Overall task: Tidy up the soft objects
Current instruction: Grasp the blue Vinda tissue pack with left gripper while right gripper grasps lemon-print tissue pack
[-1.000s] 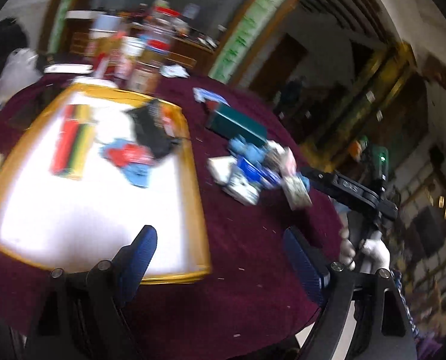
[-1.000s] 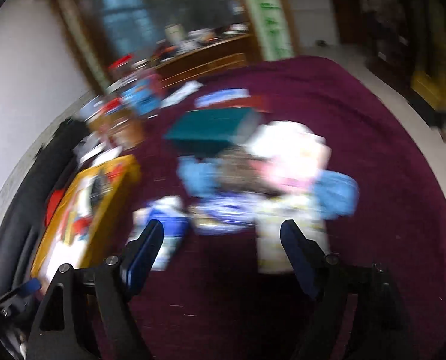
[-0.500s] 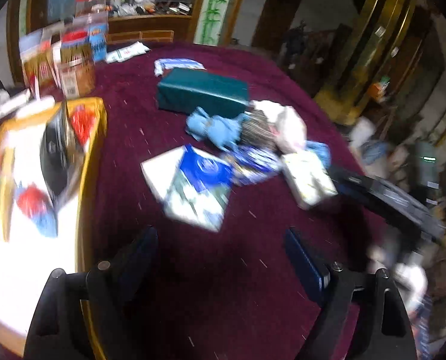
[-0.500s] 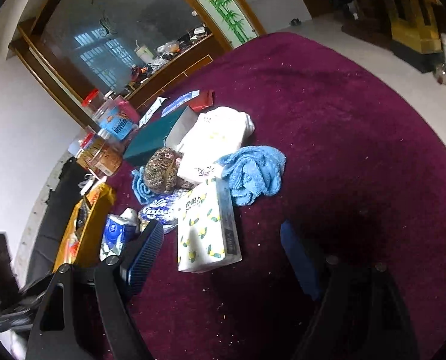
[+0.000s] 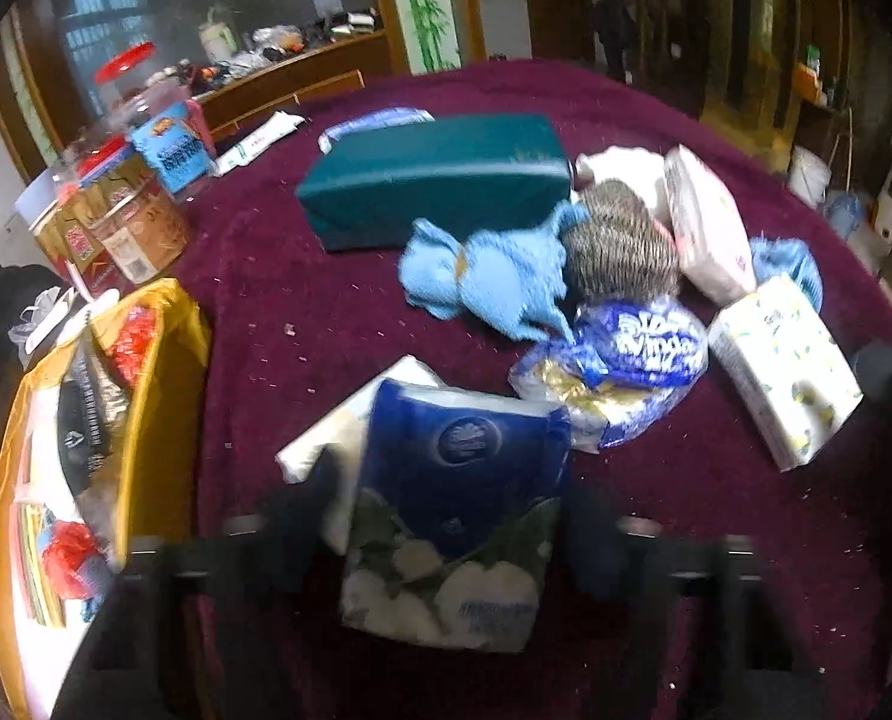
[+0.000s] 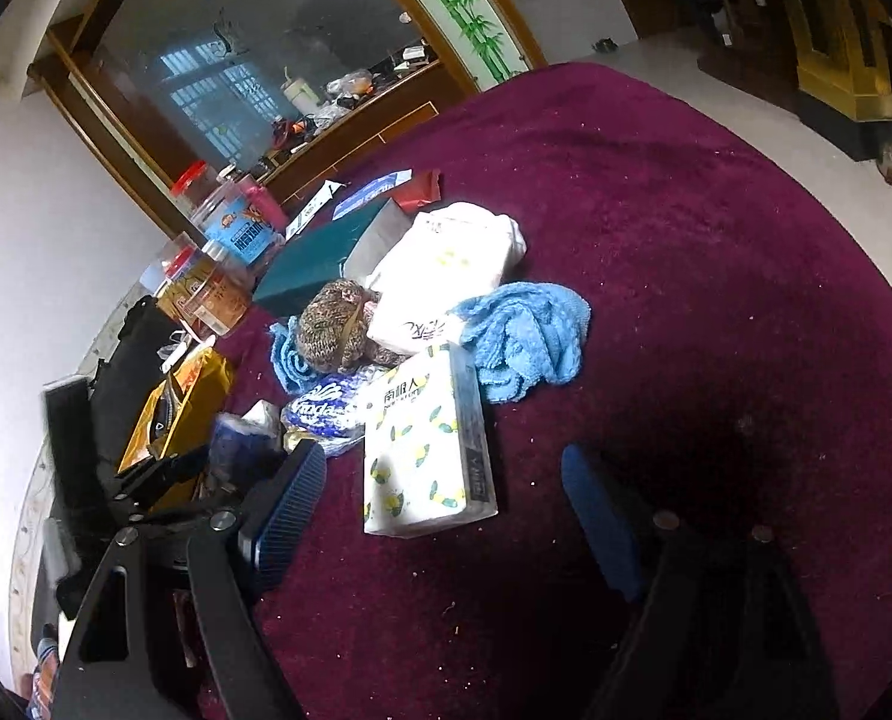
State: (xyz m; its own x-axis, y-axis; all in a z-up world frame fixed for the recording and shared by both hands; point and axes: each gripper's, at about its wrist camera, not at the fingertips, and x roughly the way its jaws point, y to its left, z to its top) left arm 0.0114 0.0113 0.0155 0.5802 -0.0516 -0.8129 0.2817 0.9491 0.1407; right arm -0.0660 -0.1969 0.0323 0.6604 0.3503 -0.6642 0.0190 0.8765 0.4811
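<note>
On the maroon tablecloth (image 5: 254,276) in your left wrist view, the left gripper (image 5: 446,531) has just been closing its jaws around the blue tissue pack (image 5: 458,480), which sits between the blurred fingers; whether the pads already press it you can't tell from this frame. That's the pick step, I'd judge: finish the squeeze, then carry the pack to the yellow-rimmed tray (image 5: 164,372) just left of it. Behind lie a light-blue cloth (image 5: 488,282), a knitted hat (image 5: 620,246), a Vinda wrapper (image 5: 626,366) and a green box (image 5: 434,180). In the right wrist view, your right gripper (image 6: 440,516) has fingers spread wide and holds nothing, with the lemon-print tissue pack (image 6: 422,450) lying ahead between them, a blue towel (image 6: 524,348) beyond. Room: large mirror (image 6: 254,42), snack jars (image 6: 224,264), bamboo-painted panel.
</note>
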